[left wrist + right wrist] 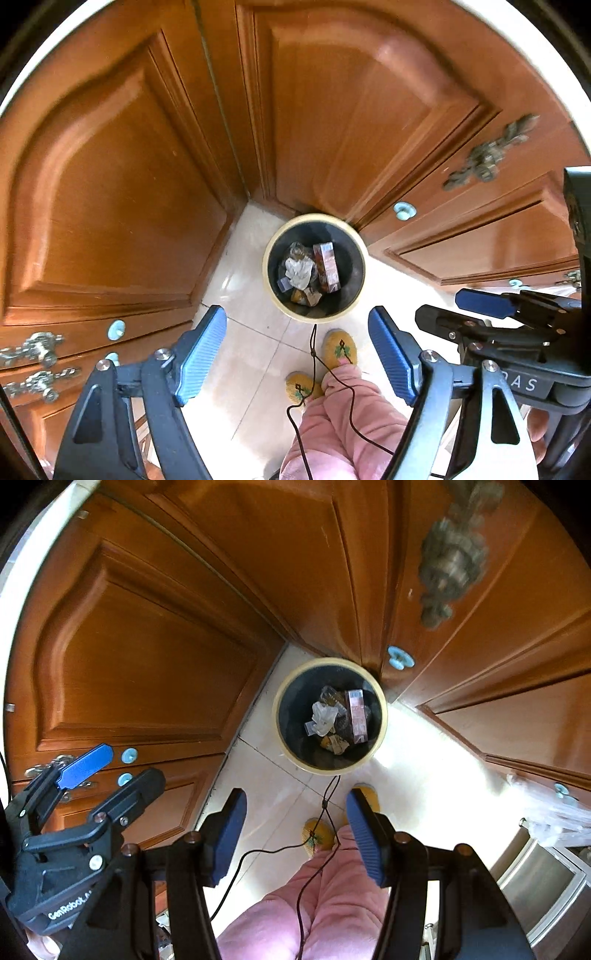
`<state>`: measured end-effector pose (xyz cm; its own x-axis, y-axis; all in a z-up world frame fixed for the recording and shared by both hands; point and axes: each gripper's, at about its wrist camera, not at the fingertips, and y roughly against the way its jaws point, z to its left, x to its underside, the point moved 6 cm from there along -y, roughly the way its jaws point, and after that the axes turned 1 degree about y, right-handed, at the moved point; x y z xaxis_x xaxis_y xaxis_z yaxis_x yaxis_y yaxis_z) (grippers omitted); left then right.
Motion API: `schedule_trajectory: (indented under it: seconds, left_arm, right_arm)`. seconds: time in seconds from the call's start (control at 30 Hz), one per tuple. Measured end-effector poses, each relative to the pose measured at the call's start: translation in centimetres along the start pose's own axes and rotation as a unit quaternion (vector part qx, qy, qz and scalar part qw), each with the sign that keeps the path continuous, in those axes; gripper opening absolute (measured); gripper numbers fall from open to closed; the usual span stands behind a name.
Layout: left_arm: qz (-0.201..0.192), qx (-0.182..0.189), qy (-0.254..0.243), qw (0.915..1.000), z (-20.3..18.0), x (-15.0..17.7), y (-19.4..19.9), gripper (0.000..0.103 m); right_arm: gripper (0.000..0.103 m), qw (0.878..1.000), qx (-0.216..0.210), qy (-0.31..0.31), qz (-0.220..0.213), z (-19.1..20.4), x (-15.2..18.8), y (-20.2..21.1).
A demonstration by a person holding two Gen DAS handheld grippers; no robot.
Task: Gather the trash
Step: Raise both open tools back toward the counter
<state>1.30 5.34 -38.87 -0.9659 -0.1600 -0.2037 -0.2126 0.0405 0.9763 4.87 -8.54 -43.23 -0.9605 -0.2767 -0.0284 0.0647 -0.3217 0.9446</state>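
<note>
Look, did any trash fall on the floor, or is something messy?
Nothing stands out. The trash bin stands upright in the corner by the wooden doors, and the crumpled paper and small box lie inside it. No trash shows on the tiled floor around it.

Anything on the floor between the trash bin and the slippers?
Only a thin black cord over bare tile between the trash bin and the slippers; both wrist views show it.
</note>
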Motion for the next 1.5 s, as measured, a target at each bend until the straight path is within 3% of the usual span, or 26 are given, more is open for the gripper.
schedule_trajectory:
  seconds: [0.33,0.73,1.07,1.2,1.5]
  left_arm:
    - [-0.047,0.008,-0.005,0.9989,-0.9,-0.6,10.0,0.084]
    - [-0.13,-0.002,-0.036,0.9908,-1.9,-1.5,21.3,0.085]
    - [-0.205,0.03,-0.063,0.9763,-3.1,-2.0,29.1,0.086]
    - [-0.215,0.05,-0.083,0.9719,-3.7,-2.1,31.3,0.086]
    - [-0.252,0.055,-0.132,0.9573,-5.3,-3.4,37.1,0.086]
  right_arm:
    - [0.057,0.999,-0.009,-0.002,-0.044,2.3,1.7,8.3]
    - [0.057,0.991,-0.007,-0.008,-0.136,4.0,2.9,20.6]
    - [0.057,0.973,-0.004,-0.005,-0.229,5.0,4.5,29.7]
    - [0.057,0.967,-0.001,0.0,-0.254,5.3,5.4,32.9]
    - [0.057,0.95,0.015,0.01,-0.311,6.0,6.4,39.7]
